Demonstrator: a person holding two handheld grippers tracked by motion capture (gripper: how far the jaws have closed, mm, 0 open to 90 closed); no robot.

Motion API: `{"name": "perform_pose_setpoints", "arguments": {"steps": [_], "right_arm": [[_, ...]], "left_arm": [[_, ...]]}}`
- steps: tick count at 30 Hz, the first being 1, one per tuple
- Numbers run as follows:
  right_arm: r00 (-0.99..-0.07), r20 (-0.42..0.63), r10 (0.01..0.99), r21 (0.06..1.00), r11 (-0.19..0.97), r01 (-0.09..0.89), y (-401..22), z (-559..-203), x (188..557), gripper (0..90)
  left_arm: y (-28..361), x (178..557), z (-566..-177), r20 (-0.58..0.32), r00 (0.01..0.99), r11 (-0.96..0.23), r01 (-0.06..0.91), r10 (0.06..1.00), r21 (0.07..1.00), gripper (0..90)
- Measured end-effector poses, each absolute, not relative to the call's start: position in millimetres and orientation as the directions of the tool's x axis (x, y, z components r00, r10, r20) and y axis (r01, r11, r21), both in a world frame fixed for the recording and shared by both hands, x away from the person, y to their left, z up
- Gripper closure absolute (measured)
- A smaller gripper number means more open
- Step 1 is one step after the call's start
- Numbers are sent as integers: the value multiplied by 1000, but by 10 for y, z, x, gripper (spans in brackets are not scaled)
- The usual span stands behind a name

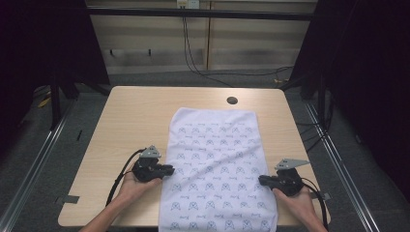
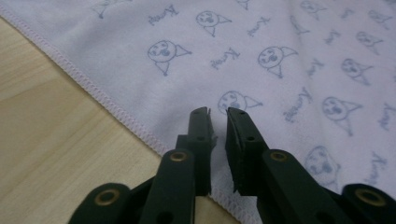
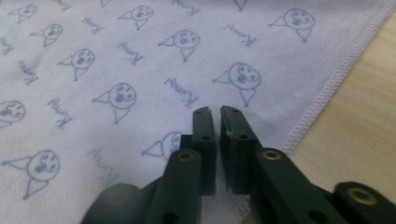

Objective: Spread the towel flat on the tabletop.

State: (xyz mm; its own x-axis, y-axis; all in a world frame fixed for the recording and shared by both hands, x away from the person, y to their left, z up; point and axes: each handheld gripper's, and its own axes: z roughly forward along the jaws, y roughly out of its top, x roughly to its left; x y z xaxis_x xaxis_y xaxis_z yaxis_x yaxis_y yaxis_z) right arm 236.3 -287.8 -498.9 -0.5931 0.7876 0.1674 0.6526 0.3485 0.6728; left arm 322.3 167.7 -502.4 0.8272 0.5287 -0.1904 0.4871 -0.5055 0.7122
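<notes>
Jaws near-closed on both grippers, a thin slit between the pads. Left gripper (image 2: 218, 112) sits at the towel's (image 1: 217, 164) left hem, right gripper (image 3: 215, 109) at its right hem — tips low over the cloth just inside the stitched edge. Whether any fabric is pinched, cannot tell; the cloth lies flat under both. Towel: white, small printed faces and lettering, spread lengthwise on the wooden table (image 1: 135, 116), its near end hanging over the table's front edge.

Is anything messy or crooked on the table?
Nothing is spilled or torn. The printed towel lies flat, only slightly skewed, with its near end hanging past the table edge.
</notes>
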Motion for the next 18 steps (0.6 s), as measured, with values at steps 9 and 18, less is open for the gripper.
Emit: {"name": "perform_pose_setpoints", "arguments": {"steps": [9, 18], "right_arm": [[-612, 166, 774, 645, 384, 661, -2821, -4945, 2076, 899], [-681, 201, 704, 596, 463, 656, -2717, -4891, 1801, 900]], "left_arm": [[1779, 2972, -4989, -225, 842, -541, 497, 491, 679, 900], [1846, 2620, -4946, -259, 864, -591, 488, 432, 642, 900]]}}
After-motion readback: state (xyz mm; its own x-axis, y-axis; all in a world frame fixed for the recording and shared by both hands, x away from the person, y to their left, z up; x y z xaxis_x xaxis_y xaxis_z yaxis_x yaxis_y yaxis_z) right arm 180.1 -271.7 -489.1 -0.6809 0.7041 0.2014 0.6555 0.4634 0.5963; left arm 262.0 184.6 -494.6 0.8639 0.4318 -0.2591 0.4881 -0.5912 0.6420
